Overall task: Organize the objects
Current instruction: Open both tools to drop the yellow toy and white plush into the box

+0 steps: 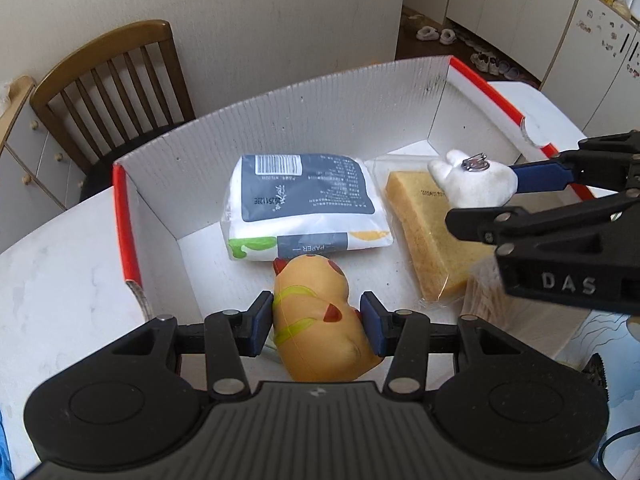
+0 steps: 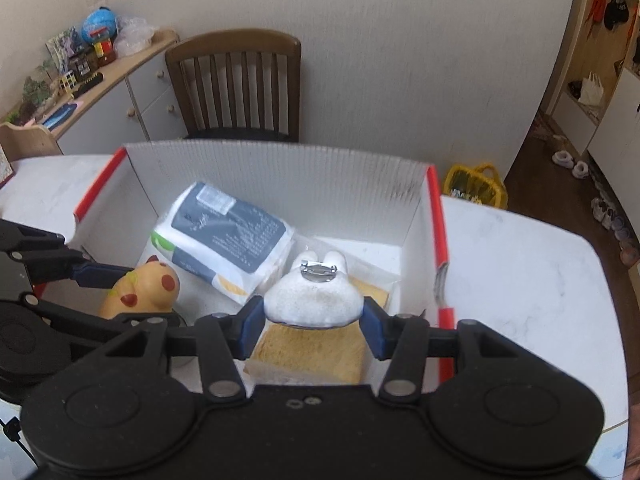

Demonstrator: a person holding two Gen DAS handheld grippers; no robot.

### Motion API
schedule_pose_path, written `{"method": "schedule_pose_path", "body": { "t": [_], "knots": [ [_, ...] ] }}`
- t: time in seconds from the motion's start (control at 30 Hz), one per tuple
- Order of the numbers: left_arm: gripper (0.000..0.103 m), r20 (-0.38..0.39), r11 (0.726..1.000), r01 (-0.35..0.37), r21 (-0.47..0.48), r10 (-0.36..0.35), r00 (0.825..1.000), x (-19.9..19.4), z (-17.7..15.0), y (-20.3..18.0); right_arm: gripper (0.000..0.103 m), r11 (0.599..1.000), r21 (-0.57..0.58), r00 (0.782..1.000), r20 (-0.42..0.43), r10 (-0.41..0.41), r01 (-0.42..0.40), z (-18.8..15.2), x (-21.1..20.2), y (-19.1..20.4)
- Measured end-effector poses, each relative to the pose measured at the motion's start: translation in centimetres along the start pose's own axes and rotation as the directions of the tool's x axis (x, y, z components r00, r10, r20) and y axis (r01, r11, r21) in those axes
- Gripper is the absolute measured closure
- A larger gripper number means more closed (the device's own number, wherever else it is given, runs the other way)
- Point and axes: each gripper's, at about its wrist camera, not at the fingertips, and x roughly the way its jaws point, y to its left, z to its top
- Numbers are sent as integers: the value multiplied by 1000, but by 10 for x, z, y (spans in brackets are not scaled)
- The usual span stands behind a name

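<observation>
You're gripping yellow toy [image 1: 320, 312] w/ left gripper [image 1: 316, 320], white plush [image 2: 314, 296] w/ right gripper [image 2: 314, 322]; tissues [image 1: 304, 204], sponge [image 1: 424, 236] already in box [image 1: 320, 104]; both drops left.

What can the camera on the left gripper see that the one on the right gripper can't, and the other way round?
Only the left wrist view shows the barcode on the tissue pack and white cupboards with shoes below. Only the right wrist view shows a cluttered sideboard and a yellow basket. Both show the white box, the tissue pack, wrapped bread, the left gripper clamping the yellow toy, the right gripper clamping the white plush, and a wooden chair.
</observation>
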Motion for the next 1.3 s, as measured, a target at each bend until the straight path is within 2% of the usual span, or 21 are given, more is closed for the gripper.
{"method": "schedule_pose_path", "body": {
  "t": [0.5,0.6,0.63,0.87,1.3],
  "knots": [
    [55,-62,1000,5,20,-4,998,21,-2,1,49,999,-31,998,-55,26,-28,-10,17,2],
    [54,-63,1000,1,29,1,998,21,-4,-1,40,999,-38,998,-44,35,-37,-11,13,1],
    [50,-61,999,2,35,0,998,20,-5,-1,38,998,-40,998,-39,40,-41,-11,11,1],
    [43,-19,999,-4,34,5,1000,6,-7,-6,38,998,-55,999,8,43,-43,-11,-13,-1],
    [43,93,1000,4,-12,-3,996,-59,-16,-14,38,997,-65,995,77,55,-50,-18,-67,-7]
  ]
}}
